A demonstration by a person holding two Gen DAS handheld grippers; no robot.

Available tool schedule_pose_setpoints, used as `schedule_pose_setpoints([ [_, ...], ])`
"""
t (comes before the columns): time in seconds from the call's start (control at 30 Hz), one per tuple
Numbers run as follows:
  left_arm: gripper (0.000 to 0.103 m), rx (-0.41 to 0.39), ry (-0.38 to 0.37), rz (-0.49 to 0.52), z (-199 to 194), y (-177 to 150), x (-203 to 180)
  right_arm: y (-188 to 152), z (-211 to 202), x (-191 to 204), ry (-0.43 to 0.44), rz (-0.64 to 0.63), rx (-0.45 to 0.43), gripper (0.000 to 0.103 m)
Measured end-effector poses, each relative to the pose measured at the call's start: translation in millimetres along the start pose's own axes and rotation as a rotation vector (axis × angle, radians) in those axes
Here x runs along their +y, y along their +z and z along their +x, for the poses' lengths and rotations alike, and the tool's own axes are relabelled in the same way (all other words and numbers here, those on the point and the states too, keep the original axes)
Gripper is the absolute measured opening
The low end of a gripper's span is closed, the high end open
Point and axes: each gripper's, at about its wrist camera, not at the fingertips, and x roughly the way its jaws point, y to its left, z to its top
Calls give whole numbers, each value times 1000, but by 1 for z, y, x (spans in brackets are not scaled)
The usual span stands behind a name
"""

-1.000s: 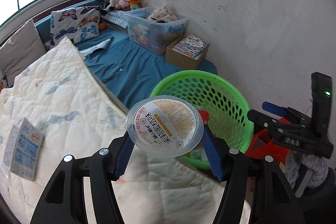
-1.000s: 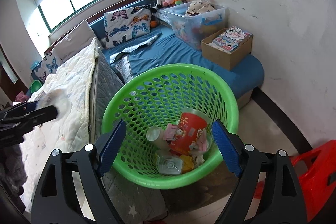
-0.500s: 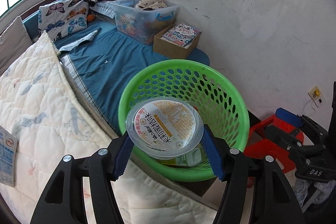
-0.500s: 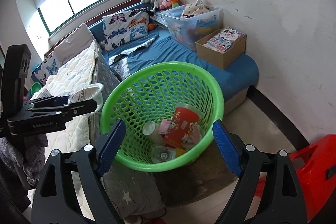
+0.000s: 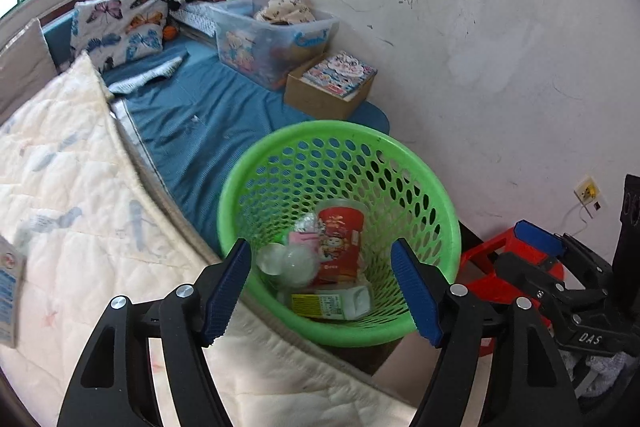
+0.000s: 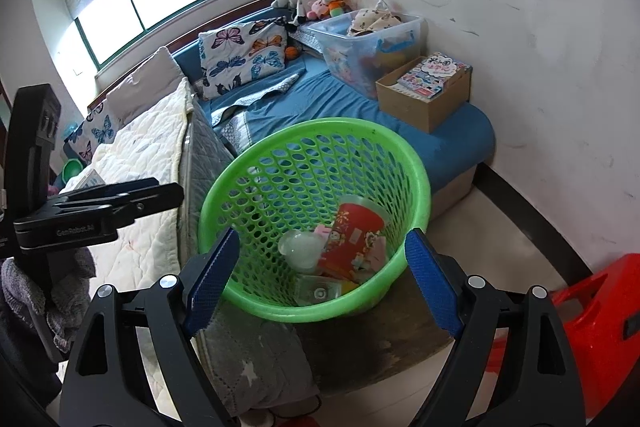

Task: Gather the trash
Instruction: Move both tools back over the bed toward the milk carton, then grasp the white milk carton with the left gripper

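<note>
Beside the bed (image 5: 248, 131) stands our green basket (image 5: 436, 187), trash inside. A carton (image 5: 8, 291) lies far left on the quilt (image 5: 80, 211); light, crushable, best pinched across its sides. Left gripper (image 5: 320, 287) is opening, empty; right gripper (image 6: 320, 283) gapes, empty.

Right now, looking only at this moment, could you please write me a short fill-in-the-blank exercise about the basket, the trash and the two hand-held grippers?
1. The basket is coloured ____.
2. The red cup lies ____ the basket.
3. The opening left hand-held gripper has ____ between its pads.
4. The book lies on a cardboard ____.

Missing words: green; inside; nothing; box
</note>
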Motion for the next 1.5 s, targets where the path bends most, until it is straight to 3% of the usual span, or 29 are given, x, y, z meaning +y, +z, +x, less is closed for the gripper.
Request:
schedule_pose_setpoints([
  [0.5,70,-79,154,-47,-79,-45,68,-3,7,57,77,-81,29,85],
  [0.97,70,-131,303,-211,-143,-92,166,-5,21,135,158,-203,54,85],
  [1.03,70,-144,328,-220,-151,-93,178,-6,23,142,165,-214,53,92],
  [1.1,70,-155,348,-225,-157,-93,188,-7,25,150,174,-227,57,92],
  [1.3,77,-161,393,-227,-160,-78,218,-7,36,168,196,-251,77,92],
  [1.5,78,-64,421,-172,-126,-60,244,-6,46,184,222,-264,97,92],
])
